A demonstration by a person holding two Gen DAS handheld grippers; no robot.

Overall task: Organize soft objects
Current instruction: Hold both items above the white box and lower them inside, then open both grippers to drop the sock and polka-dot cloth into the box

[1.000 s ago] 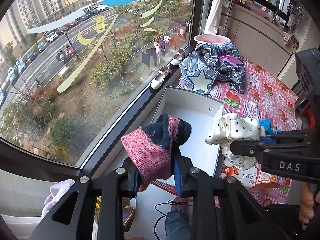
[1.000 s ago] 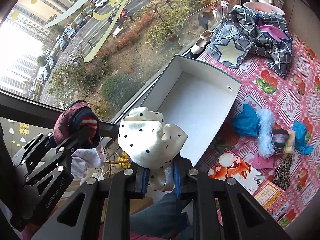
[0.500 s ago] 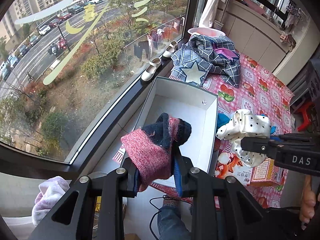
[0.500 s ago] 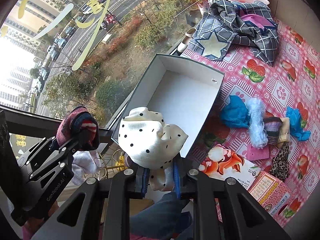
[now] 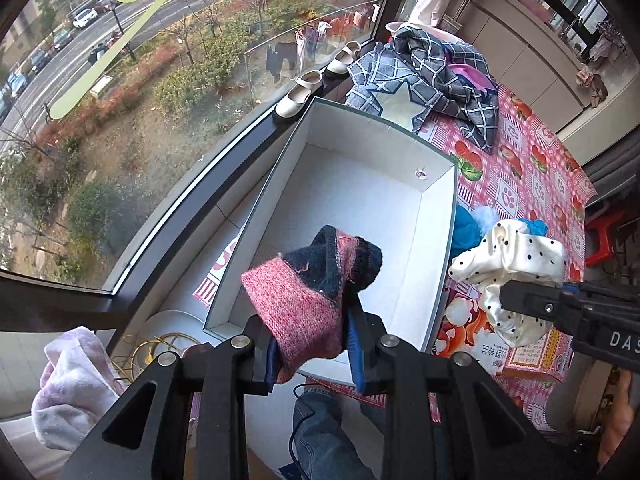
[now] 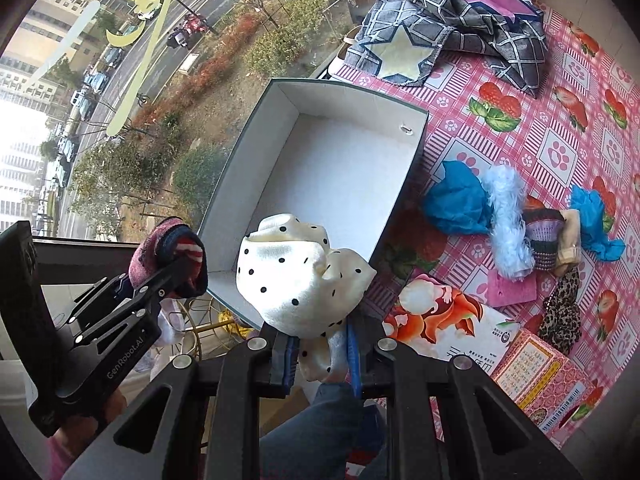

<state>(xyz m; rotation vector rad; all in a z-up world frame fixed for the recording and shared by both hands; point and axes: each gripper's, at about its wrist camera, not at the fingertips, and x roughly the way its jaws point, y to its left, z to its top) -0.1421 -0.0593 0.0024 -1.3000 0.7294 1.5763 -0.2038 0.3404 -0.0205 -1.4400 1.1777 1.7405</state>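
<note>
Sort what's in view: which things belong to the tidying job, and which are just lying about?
Job: pink sock in left gripper; dotted cloth in right gripper; white box; blue cloth.
Lying about: shoes, plaid garment, booklet.

Bright window daylight; fisheye-warped edges

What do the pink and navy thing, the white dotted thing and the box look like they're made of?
Pink and navy sock: knitted yarn, probably wool or acrylic; ribbed stitches and fuzzy surface show.
Polka-dot cloth: smooth, satin-like fabric; it has a soft sheen and loose folds.
Box: likely cardboard, matte white inside, with thin, stiff walls and a dark outer edge.
</note>
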